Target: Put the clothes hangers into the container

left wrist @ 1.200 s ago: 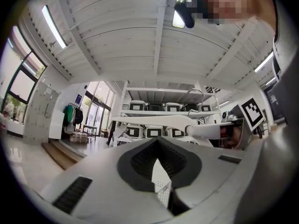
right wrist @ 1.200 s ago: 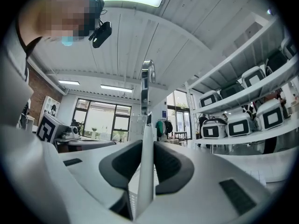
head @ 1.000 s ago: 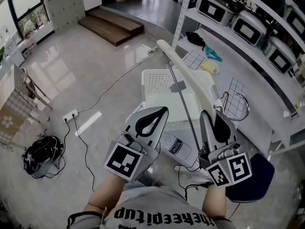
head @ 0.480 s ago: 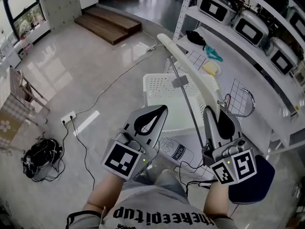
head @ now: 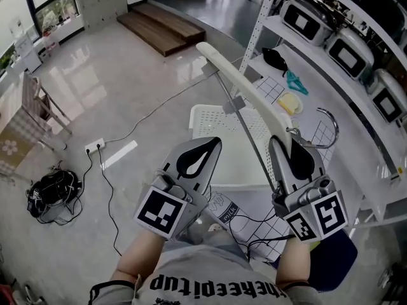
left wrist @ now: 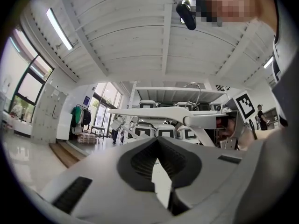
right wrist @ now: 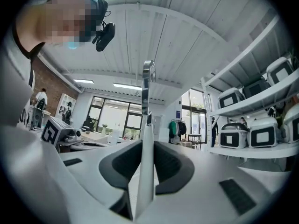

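The head view looks steeply down from above the person's chest. The left gripper (head: 213, 146) and right gripper (head: 283, 146) are near, the floor (head: 95, 88) lies to the left, and the white container (head: 213, 116) and shelf (head: 331, 81) are farther right. The left gripper view sits close behind its own jaws, tilted up toward the ceiling (left wrist: 140, 41). It catches the hanger (left wrist: 154, 113) and the right gripper's marker cube (left wrist: 245, 105) at its right. The right gripper view is likewise close and upturned, with the left gripper's marker cube (right wrist: 52, 129) at its left. All three views share the hanger and the shelf.
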### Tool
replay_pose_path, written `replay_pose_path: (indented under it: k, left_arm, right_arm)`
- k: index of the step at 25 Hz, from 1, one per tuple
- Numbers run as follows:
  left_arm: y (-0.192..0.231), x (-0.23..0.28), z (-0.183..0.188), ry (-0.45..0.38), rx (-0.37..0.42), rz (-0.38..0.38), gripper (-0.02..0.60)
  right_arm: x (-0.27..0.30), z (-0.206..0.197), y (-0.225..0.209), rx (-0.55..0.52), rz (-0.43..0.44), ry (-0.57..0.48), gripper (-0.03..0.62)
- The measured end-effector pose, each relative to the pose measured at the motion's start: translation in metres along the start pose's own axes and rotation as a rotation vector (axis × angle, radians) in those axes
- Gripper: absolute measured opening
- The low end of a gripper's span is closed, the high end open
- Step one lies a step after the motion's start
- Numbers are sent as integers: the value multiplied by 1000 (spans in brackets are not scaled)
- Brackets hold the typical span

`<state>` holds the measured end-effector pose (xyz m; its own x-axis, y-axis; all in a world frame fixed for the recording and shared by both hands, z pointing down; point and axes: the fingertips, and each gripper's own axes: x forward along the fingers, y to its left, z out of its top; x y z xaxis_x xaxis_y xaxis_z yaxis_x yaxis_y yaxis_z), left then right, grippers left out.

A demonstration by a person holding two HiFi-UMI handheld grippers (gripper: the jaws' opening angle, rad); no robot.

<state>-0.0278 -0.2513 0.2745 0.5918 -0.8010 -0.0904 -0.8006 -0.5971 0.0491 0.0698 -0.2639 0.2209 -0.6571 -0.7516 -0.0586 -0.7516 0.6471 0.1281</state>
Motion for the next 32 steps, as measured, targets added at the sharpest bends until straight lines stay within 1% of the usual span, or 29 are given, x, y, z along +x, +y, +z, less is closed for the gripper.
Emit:
replay_pose_path:
  k: [6, 10, 15, 25, 32]
  left_arm:
    - [3, 9, -5, 15, 19, 89, 25]
    - [4, 18, -9, 25, 24, 133, 25]
    - [7, 23, -15, 44, 33, 214, 25]
    - [4, 27, -32, 103, 37, 289, 25]
    - [4, 19, -40, 127, 36, 326, 25]
  right_arm:
    - [16, -7, -18, 2, 107, -1, 92]
    - [23, -17, -32, 11, 158, 2, 92]
    - [34, -33, -41, 25, 246, 3, 94]
    - [46, -72, -54, 91, 309, 42, 94]
    - [50, -101, -45, 107, 345, 96, 94]
